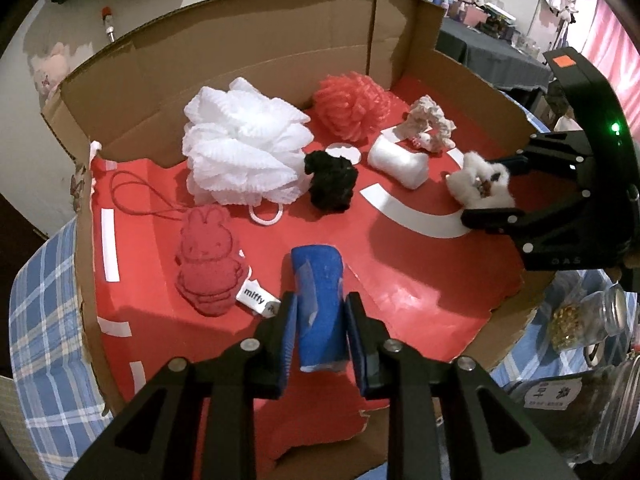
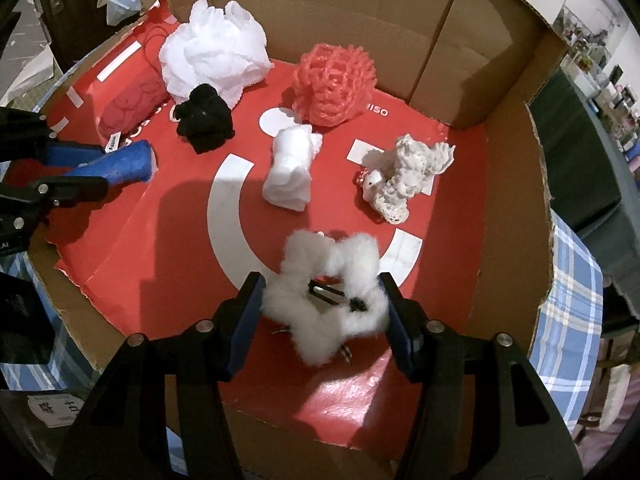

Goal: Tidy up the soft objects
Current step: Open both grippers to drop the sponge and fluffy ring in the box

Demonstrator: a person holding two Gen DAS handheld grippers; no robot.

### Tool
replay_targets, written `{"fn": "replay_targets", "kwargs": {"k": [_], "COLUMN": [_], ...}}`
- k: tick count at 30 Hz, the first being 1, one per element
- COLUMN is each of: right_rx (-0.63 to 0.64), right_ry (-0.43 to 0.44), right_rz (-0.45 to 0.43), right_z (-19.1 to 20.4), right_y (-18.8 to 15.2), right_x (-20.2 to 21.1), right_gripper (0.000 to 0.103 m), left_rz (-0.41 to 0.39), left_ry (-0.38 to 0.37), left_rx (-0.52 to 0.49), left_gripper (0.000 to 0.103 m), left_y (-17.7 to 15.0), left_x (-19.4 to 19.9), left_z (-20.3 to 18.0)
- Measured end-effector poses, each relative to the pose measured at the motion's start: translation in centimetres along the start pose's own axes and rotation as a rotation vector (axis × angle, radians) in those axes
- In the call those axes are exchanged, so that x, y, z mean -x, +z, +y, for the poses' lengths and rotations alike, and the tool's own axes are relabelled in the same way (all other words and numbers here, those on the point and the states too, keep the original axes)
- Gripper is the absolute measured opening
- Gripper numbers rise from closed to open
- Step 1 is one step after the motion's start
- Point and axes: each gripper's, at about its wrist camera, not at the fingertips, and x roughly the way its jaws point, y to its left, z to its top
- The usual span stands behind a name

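Placement step, by my read: both grippers low over the red floor of the cardboard box (image 1: 248, 60), each with an item between its jaws. Left gripper (image 1: 320, 332) is nearly closed around the blue foam roll (image 1: 318, 304); slim gaps show beside the roll, so grip may be easing, and the roll's far end looks down on the floor just beside the red rabbit sponge (image 1: 208, 260). Right gripper (image 2: 324, 312) stands about half open with pads against the white fluffy hair clip (image 2: 324, 292), near the box's front right; contact with the floor unclear. Next move likely calls for spreading jaws fully and lifting straight out, no drag on the fluff. Box also holds white mesh pouf (image 1: 244, 156), red mesh pouf (image 1: 352, 106), black scrunchie (image 1: 332, 182), white towel roll (image 1: 400, 160), cream lace scrunchie (image 1: 430, 124), all apart on the floor. Box sits on blue plaid cloth (image 1: 44, 320).
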Motion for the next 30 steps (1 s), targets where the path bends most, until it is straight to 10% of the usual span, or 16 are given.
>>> {"fn": "replay_targets", "kwargs": {"k": [14, 30], "right_rx": [-0.021, -0.131], "right_ry": [0.020, 0.004], "right_rz": [-0.042, -0.365], "right_z": [0.8, 2.2], "right_y": [-0.8, -6.5], "right_x": [3.0, 17.3], "right_gripper": [0.067, 0.083], "left_rz": [-0.141, -0.491], "left_ry": [-0.021, 0.054], "left_rx": [0.003, 0.081], "left_gripper": [0.065, 0.101], "left_y": [-0.9, -7.1], "left_x": [5.2, 16.7], "left_z": [-1.4, -7.0]}}
